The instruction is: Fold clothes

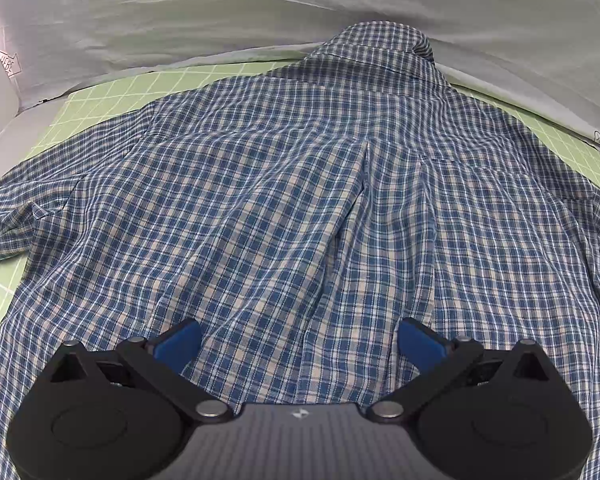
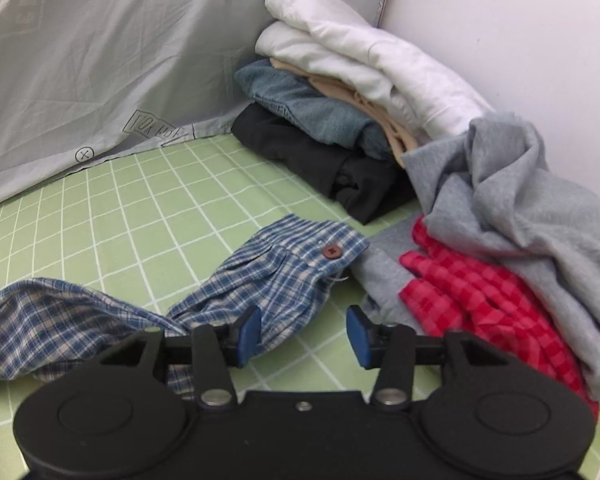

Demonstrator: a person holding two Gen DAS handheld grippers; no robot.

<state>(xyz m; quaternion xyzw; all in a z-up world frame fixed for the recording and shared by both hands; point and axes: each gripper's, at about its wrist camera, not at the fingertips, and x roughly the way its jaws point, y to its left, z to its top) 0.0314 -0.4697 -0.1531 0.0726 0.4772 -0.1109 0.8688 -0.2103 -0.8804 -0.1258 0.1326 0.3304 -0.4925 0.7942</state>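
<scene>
A blue, white and tan checked shirt (image 1: 300,200) of thin woven cotton lies spread back-up over a green mat (image 1: 100,96) ruled with white grid lines, filling the middle of the left wrist view, its collar (image 1: 384,40) bunched at the top centre against a pale grey printed sheet (image 1: 180,24). A soft crease runs down the centre of the shirt's back. The left gripper (image 1: 300,344) sits at the bottom with its jaws spread wide above the cloth, nothing between the blue pads.

In the right wrist view the shirt's sleeve (image 2: 260,280) trails across the mat at lower left, its cuff carrying a round brown button (image 2: 331,251). The right gripper (image 2: 304,334) stands partly open and holds nothing; its left pad (image 2: 248,334) overlaps the sleeve's edge. At upper centre sits a neat stack of folded clothes (image 2: 332,92): white, beige, denim, black. At the right slumps a fleecy grey garment (image 2: 520,208) over a red checked one (image 2: 480,292).
</scene>
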